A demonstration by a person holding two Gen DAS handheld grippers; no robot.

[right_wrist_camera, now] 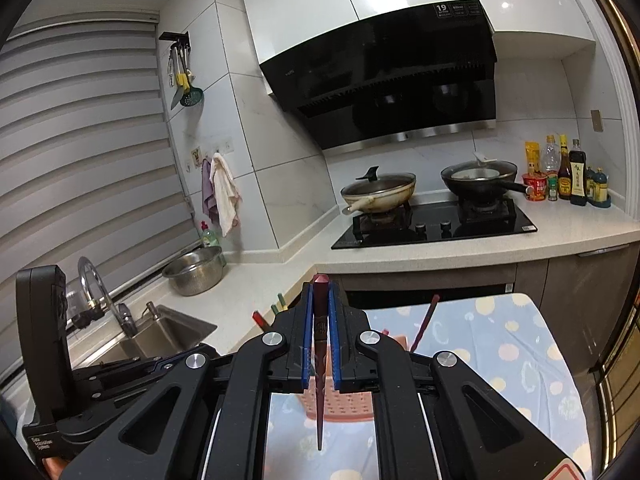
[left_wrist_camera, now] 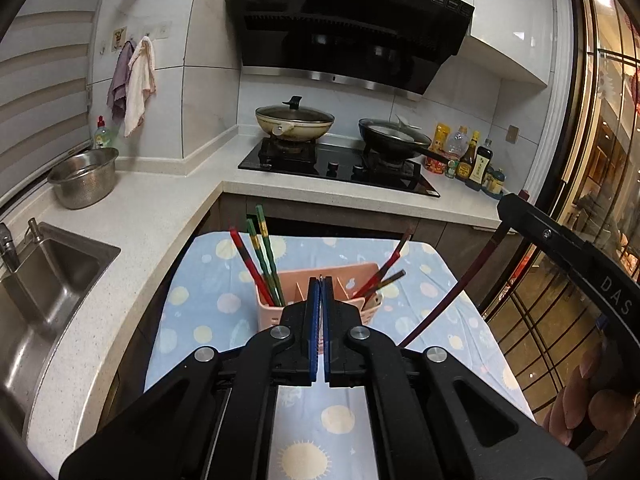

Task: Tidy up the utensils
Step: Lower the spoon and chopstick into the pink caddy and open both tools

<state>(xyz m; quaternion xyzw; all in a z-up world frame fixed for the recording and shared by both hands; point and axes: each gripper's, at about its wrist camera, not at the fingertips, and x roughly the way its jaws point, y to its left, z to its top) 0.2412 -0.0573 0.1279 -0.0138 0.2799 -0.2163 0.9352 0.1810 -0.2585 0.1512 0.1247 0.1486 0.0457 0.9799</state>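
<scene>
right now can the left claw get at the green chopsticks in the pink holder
Probably yes: the left claw is shut and empty, and the green chopsticks stand tall in the pink holder just ahead, nothing between.

Black tongs (left_wrist_camera: 320, 280), blue pads (right_wrist_camera: 334, 336), silver screws

The black gas hob (left_wrist_camera: 336, 166) is set into the pale countertop (left_wrist_camera: 160, 208). On its left burner sits a cream wok (left_wrist_camera: 295, 122) under a glass lid, on its right burner a black pan (left_wrist_camera: 394, 138), also lidded. Above the hob hangs a black range hood (left_wrist_camera: 348, 28). Just right of the hob stands a cluster of sauce bottles (left_wrist_camera: 468, 156). Well left of the hob a steel colander (left_wrist_camera: 85, 178) rests on the counter, with a steel sink (left_wrist_camera: 44, 276) nearer the camera and two cloths (left_wrist_camera: 134, 84) hanging on the wall tiles above
</scene>
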